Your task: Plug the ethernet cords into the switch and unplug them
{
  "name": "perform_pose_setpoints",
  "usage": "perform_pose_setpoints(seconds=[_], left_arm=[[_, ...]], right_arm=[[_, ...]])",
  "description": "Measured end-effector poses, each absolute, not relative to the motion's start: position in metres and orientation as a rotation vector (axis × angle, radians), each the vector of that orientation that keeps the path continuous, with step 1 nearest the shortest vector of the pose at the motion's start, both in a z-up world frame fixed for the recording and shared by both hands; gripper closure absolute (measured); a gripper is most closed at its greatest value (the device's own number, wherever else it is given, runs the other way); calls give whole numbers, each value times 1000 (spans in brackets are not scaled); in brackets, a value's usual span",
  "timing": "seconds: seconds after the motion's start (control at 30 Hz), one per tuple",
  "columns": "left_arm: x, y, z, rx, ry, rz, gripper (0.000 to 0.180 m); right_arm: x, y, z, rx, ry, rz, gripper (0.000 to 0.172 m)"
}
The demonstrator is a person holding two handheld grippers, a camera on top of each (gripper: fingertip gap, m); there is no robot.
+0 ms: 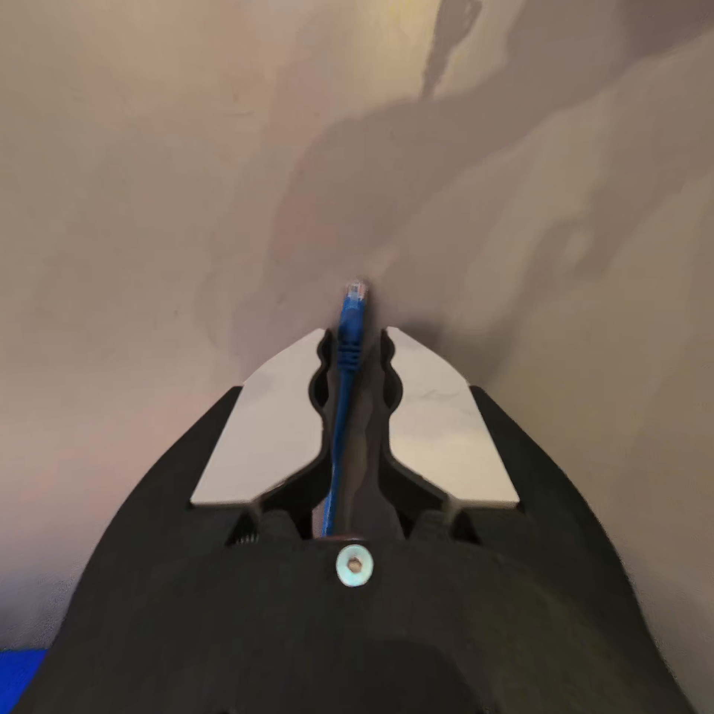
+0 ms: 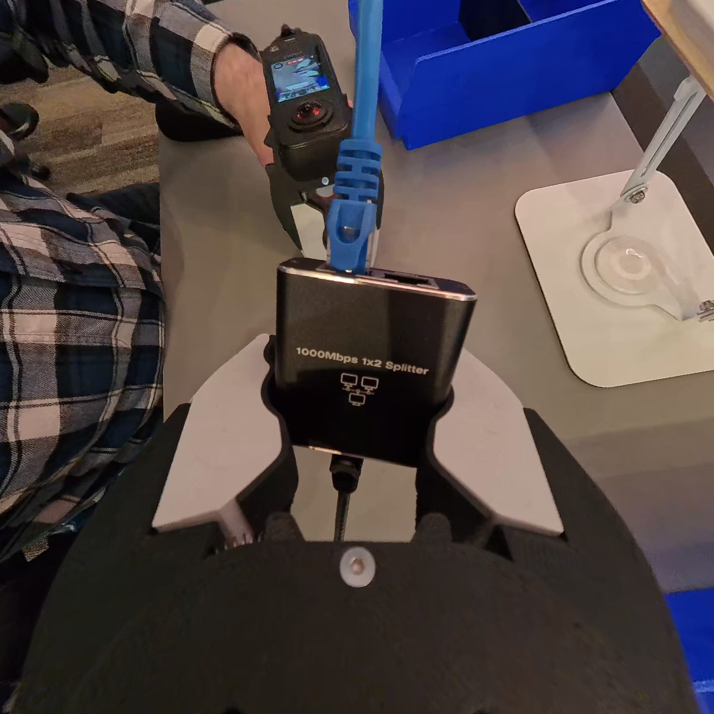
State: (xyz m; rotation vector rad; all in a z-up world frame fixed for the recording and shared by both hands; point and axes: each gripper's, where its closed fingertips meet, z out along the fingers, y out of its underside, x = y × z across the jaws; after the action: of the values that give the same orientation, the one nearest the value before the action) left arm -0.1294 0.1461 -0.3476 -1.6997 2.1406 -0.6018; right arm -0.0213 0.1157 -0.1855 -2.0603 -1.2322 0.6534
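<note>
My right gripper [image 2: 365, 345] is shut on the black switch [image 2: 371, 328], with a pad pressed on each side. A light blue ethernet cord [image 2: 347, 232] is plugged into the switch's left port. The right port [image 2: 405, 279] is empty. A black cable [image 2: 344, 494] leaves the switch's rear end. My left gripper [image 1: 355, 332] points down at the grey table [image 1: 154, 232]. A darker blue ethernet cord [image 1: 349, 347] runs between its fingers, its clear plug [image 1: 357, 289] sticking out past the tips. The cord lies along the left pad, with a gap to the right pad. The left gripper also shows in the right wrist view [image 2: 305, 228], behind the switch.
A blue bin [image 2: 483, 77] stands at the back of the table. A white stand base [image 2: 618, 289] with a metal arm sits to the right. A person's plaid sleeve [image 2: 77, 309] fills the left side. A blue patch [image 1: 19, 664] shows at the bottom left. Left tips to right tips: about 20 centimeters. From either gripper's tips it is about 25 centimeters to the white stand base [image 2: 618, 289].
</note>
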Motion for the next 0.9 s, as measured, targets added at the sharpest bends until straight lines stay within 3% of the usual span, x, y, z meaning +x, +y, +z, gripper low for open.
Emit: perform_pose_setpoints(seconds=[0.03, 0.27, 0.7, 0.9], left_arm=[[-128, 144, -348, -1686, 2156, -607, 168], [-135, 167, -335, -1732, 2045, -592, 169], [-174, 239, -160, -1601, 1914, -293, 169], [-126, 194, -171, -1509, 2145, -257, 169]], right_arm=[[-20, 116, -186, -2062, -1232, 658, 94], [-16, 117, -196, -2075, -1303, 594, 94], [-21, 118, -232, -2173, -1607, 362, 94], [-43, 122, -241, -2188, -1672, 427, 94]])
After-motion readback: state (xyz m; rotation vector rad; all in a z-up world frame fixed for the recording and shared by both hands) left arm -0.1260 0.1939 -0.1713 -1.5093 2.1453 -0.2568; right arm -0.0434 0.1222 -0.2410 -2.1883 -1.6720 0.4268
